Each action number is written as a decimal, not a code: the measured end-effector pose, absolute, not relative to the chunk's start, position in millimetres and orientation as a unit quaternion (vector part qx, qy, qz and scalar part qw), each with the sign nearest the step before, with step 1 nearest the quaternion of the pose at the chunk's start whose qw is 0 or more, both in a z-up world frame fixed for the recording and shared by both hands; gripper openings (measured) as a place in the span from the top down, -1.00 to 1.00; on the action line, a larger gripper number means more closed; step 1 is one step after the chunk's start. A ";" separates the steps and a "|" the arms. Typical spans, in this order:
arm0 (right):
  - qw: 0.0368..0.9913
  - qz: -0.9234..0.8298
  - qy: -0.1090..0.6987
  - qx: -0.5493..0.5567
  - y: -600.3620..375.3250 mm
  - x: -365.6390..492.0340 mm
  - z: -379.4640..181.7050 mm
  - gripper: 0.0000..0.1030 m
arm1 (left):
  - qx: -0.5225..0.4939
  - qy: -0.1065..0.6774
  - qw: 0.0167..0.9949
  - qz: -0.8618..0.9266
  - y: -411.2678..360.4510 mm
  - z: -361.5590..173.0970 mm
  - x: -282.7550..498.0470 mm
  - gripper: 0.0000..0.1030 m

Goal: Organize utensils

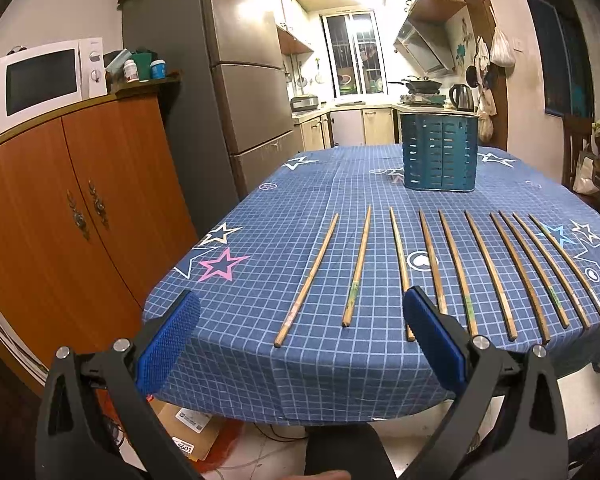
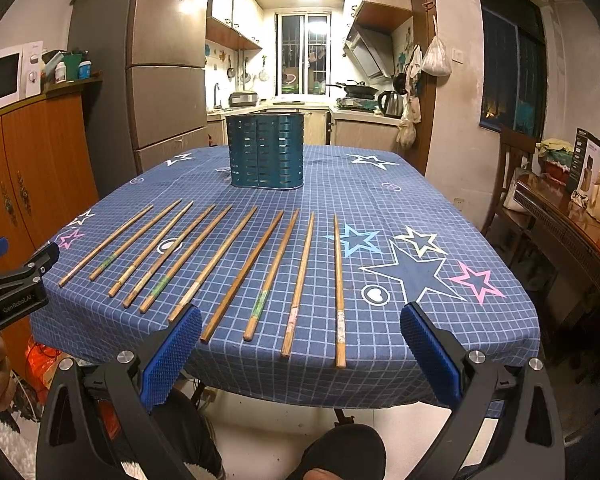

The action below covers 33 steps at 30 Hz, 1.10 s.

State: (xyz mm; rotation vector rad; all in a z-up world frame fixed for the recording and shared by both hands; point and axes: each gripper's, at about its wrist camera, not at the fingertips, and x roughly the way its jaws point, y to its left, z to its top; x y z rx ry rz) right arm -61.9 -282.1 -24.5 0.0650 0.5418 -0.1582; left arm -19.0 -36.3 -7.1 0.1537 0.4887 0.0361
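Observation:
Several wooden chopsticks (image 1: pixel 480 272) (image 2: pixel 240 268) lie side by side in a row on the blue checked tablecloth (image 1: pixel 340 368) (image 2: pixel 380 200). A teal slotted utensil holder (image 1: pixel 439 151) (image 2: pixel 265 151) stands upright behind them, with nothing showing above its rim. My left gripper (image 1: pixel 300 320) is open, hovering at the near table edge before the left end of the row. My right gripper (image 2: pixel 300 328) is open too, at the near edge in front of the right end of the row. The left gripper (image 2: pixel 16 276) also shows at the left of the right wrist view, held by a hand.
An orange wooden cabinet (image 1: pixel 60 208) with a microwave (image 1: pixel 44 80) stands left of the table, beside a grey fridge (image 1: pixel 236 80). A chair (image 2: pixel 516 176) and a cluttered sideboard (image 2: pixel 572 216) stand to the right. The person's knees (image 2: pixel 340 452) sit below the table edge.

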 end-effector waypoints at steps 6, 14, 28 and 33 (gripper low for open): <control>0.961 -0.082 0.264 0.022 -282.1 -60.6 -20.3 -0.93 | 0.076 0.242 0.967 0.017 -35.9 -7.9 -18.9 -0.90; 0.959 -0.067 0.274 0.040 -287.2 -52.0 -3.7 -0.93 | 0.074 0.247 0.966 0.020 -28.0 -12.0 -14.9 -0.90; 0.947 -0.045 0.313 0.061 -278.1 -43.5 -22.4 -0.93 | 0.091 0.260 0.958 -0.086 10.9 -35.9 -8.1 -0.73; 0.943 -0.027 0.325 0.070 -276.8 -38.5 -27.4 -0.93 | 0.102 0.263 0.954 -0.103 26.5 -50.8 -0.5 -0.47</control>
